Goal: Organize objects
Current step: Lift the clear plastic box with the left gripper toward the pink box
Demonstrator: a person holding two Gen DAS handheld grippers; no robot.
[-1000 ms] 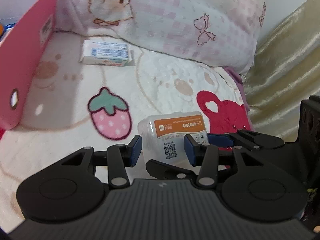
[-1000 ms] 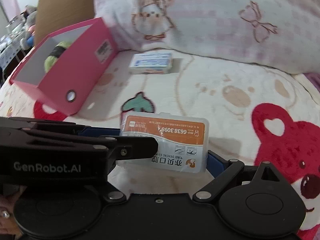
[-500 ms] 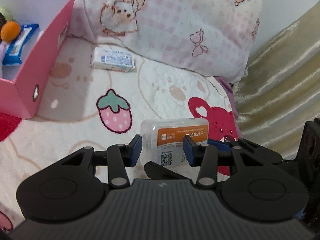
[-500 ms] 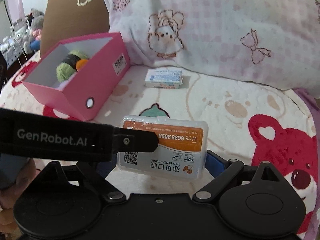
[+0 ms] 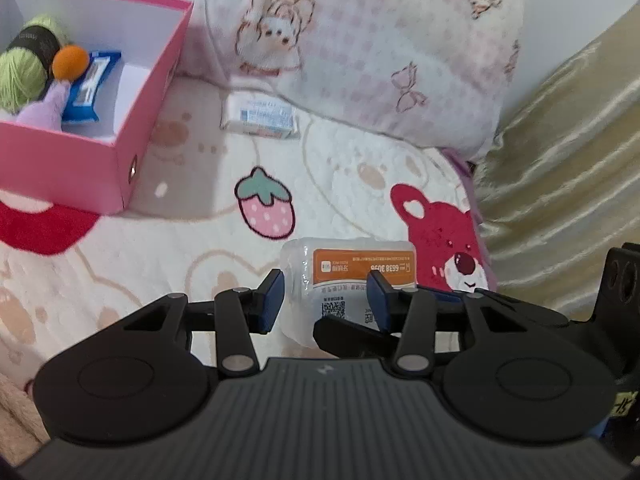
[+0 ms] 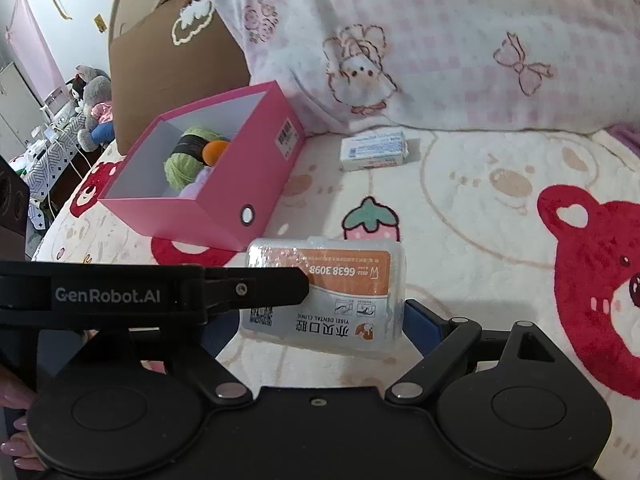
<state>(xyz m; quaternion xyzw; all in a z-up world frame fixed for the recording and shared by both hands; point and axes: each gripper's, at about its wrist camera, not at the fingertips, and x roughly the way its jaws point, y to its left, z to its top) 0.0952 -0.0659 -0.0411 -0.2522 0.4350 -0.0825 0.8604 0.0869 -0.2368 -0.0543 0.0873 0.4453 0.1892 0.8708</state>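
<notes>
clear dental box [image 6: 320,292] between right gripper [image 6: 316,320] pads, above blanket [image 6: 480,220]

The clear plastic case [image 6: 324,292] was lifted higher above the bed by both grippers, and the pink box [image 5: 120,128] with its contents was brought more fully into view.

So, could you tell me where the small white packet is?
In both views, the small white packet lies on the blanket at the pillow's foot, right of the pink box.
</notes>
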